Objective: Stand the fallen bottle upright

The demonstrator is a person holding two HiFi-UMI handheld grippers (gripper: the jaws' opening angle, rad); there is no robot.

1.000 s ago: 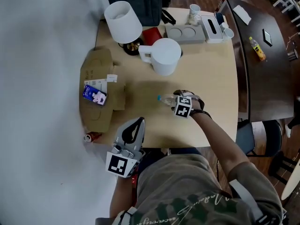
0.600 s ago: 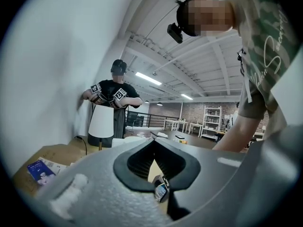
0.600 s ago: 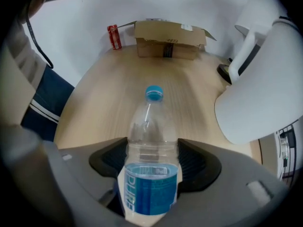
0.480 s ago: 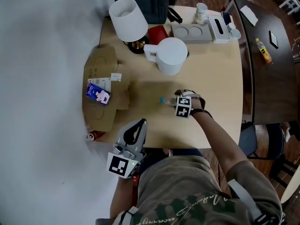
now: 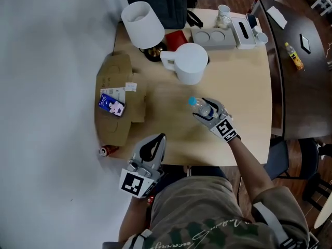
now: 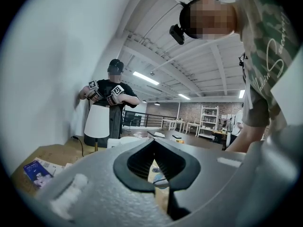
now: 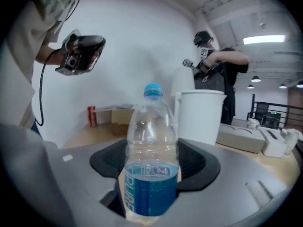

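A clear plastic bottle point(image 5: 199, 106) with a blue cap and blue label sits in my right gripper point(image 5: 209, 114) over the middle of the wooden table point(image 5: 244, 87). Its cap points up and away from me. In the right gripper view the bottle point(image 7: 151, 141) stands upright between the dark pads point(image 7: 199, 162), which press on its lower body at the label. My left gripper point(image 5: 156, 139) hovers at the table's near edge with its jaws together and nothing in them. Through the narrow slit of the left gripper point(image 6: 154, 145) I glimpse the table beyond.
A white jug point(image 5: 189, 62) stands just behind the bottle, a white lamp point(image 5: 142, 24) at the back left. Flattened cardboard point(image 5: 116, 118) with a blue booklet point(image 5: 111, 104) and a red can point(image 5: 108, 150) lie left. A grey cup tray point(image 5: 212, 35) lines the far edge.
My right gripper has risen and turned, swinging the bottle from lying on the table to cap-up. The left gripper has stayed where it was.
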